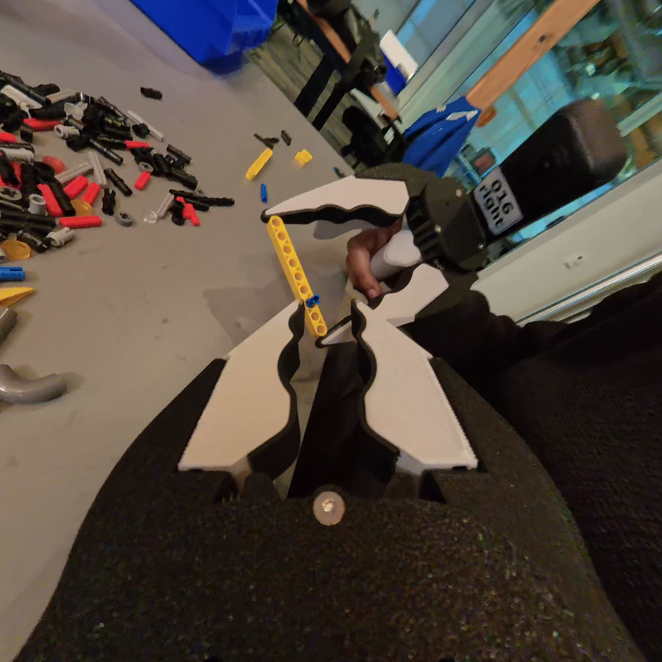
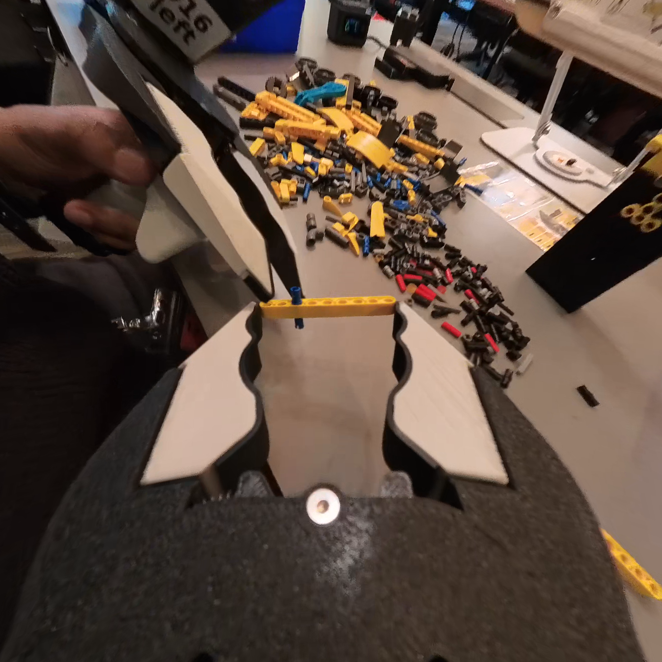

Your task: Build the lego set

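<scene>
Yellow beam with holes (image 2: 327, 307) sits end to end between the wide-apart tips of the right gripper (image 2: 327, 311). The left gripper (image 1: 326, 304) stands part open by its blue pin (image 2: 296, 306), over the grey table (image 2: 573, 447).

Grey table (image 1: 150, 322) before glass partitions (image 1: 591, 89) and wooden beams (image 1: 530, 50).

A grey table (image 2: 591, 447) bears loose plastic building pieces (image 2: 358, 172), with a blue bin (image 1: 211, 28) behind.

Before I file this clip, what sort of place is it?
Probably a workshop or lab bench: loose building-toy parts heaped on a grey table, electronics behind, and a glass partition.
</scene>
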Tool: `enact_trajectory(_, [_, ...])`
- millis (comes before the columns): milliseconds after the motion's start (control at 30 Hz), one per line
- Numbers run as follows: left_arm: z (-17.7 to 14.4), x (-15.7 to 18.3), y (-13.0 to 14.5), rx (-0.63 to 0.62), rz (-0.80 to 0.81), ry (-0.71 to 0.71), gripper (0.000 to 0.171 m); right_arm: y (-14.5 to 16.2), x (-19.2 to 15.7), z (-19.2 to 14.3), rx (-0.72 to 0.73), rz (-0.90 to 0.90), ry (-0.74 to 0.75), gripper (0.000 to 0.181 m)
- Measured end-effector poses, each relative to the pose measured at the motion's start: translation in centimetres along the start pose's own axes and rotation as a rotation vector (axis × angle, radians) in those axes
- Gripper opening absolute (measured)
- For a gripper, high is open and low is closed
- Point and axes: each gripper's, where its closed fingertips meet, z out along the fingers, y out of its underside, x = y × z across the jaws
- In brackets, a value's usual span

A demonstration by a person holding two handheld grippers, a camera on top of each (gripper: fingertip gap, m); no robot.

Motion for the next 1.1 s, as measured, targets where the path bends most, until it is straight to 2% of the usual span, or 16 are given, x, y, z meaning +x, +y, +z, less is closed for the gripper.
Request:
enact_trajectory(167, [0.9,-0.8,1.2,-0.078,0.056,-0.084,0.026,1.8,-0.2,0.3,-0.094,-0.001,-0.057,0.074])
enact_trajectory(300, [1.3,-0.4,1.8,-0.112,0.062,-0.068,0.026,3.5,0.0,0.6,-0.180,-0.022,-0.060,0.073])
enact_trajectory(433, [1.3,-0.8,1.7,-0.106,0.067,-0.099,0.025,3.1,0.1,0.5,-0.161,-0.018,-0.064,0.062])
enact_trajectory(667, [0.9,-1.1,1.2,-0.076,0.024,-0.099,0.026,3.3,0.2,0.5,-0.173,-0.016,-0.059,0.062])
enact_trajectory(833, [0.9,-1.2,1.2,-0.071,0.016,-0.100,0.026,3.3,0.4,-0.2,-0.149,0.048,-0.069,0.062])
enact_trajectory(1100, [0.9,-1.3,1.0,-0.064,0.011,-0.103,0.026,2.7,0.4,-1.7,-0.084,0.195,-0.129,0.040])
